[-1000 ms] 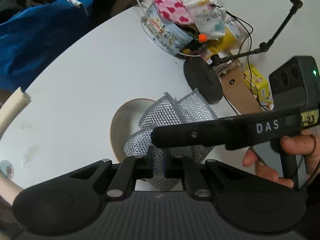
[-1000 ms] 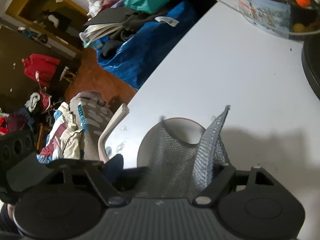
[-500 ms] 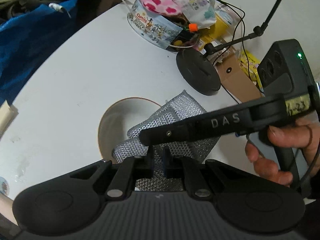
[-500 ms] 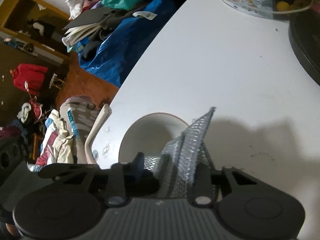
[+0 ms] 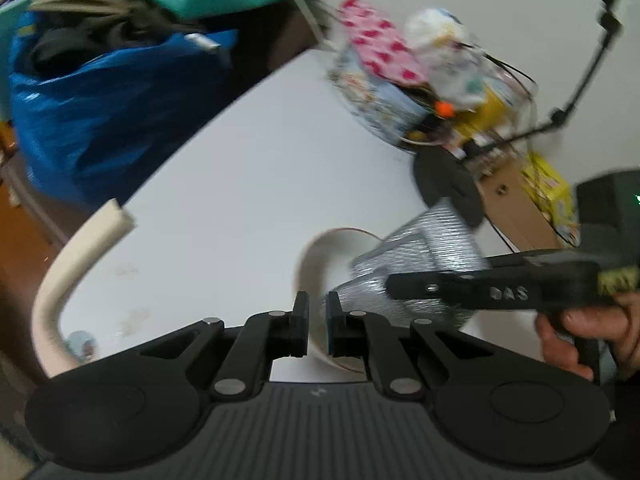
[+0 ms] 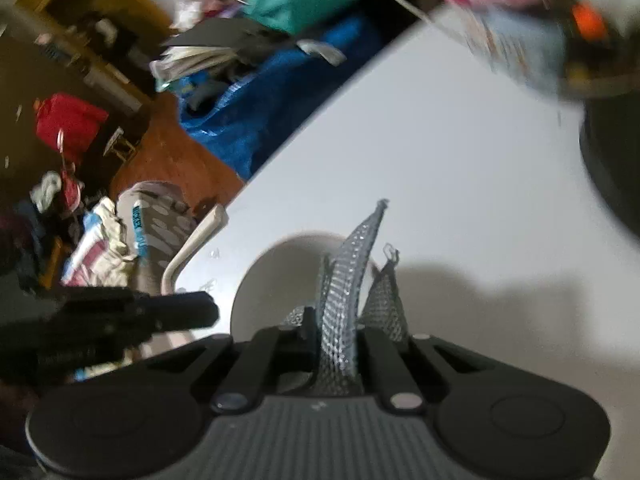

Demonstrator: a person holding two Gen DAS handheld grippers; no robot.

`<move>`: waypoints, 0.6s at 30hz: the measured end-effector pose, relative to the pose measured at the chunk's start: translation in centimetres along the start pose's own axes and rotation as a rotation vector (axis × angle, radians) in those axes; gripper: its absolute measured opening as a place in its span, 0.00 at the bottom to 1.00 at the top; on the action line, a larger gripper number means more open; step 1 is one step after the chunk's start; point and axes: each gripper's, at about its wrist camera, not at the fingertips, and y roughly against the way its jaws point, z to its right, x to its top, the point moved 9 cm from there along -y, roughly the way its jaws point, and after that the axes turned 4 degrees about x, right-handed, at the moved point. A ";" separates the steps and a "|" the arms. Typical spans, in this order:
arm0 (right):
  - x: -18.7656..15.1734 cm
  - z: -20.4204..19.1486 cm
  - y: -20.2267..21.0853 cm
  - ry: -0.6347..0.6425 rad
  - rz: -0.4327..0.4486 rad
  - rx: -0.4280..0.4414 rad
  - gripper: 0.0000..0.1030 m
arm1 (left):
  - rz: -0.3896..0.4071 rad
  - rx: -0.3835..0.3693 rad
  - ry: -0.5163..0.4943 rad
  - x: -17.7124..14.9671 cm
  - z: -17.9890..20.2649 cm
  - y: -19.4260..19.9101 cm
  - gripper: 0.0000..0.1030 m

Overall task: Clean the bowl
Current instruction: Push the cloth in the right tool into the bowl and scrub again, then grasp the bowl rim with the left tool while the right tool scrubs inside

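Each wrist camera looked steeply down along its own fingers, close above the table [image 5: 248, 184]. Both views shared the bowl [image 5: 320, 256], the mesh [image 6: 344, 280] and the blue bag [image 5: 100, 116].

We are in a cluttered room of a home: a white table [image 5: 248, 184], a blue bag [image 5: 100, 120] stuffed with clothes on the far left, heaped laundry [image 6: 116, 236] on the brown floor [image 6: 168, 160], and a wooden cabinet [image 6: 84, 28] beyond.

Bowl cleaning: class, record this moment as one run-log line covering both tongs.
left tongs: shut on bowl rim | right tongs: shut on mesh cloth | mesh cloth: over bowl
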 end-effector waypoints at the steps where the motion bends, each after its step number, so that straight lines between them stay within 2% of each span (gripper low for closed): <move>1: 0.2 -0.5 -0.2 0.072 0.012 -0.027 0.04 | -0.007 0.004 -0.006 0.0 0.0 -0.4 0.06; 7: -0.6 -2.8 -2.5 0.416 -0.015 -0.138 0.04 | -0.060 0.021 -0.003 -0.3 0.6 -2.5 0.11; 11: -1.6 -2.6 -4.1 0.484 -0.086 -0.136 0.04 | -0.093 0.028 -0.014 -0.8 0.7 -3.3 0.14; 14: -2.6 -2.4 -5.3 0.522 -0.145 -0.109 0.04 | -0.108 0.025 -0.031 -1.4 1.0 -3.7 0.14; 18: -3.1 -3.2 -6.2 0.553 -0.181 -0.056 0.04 | -0.104 0.039 -0.070 -1.7 1.3 -3.7 0.12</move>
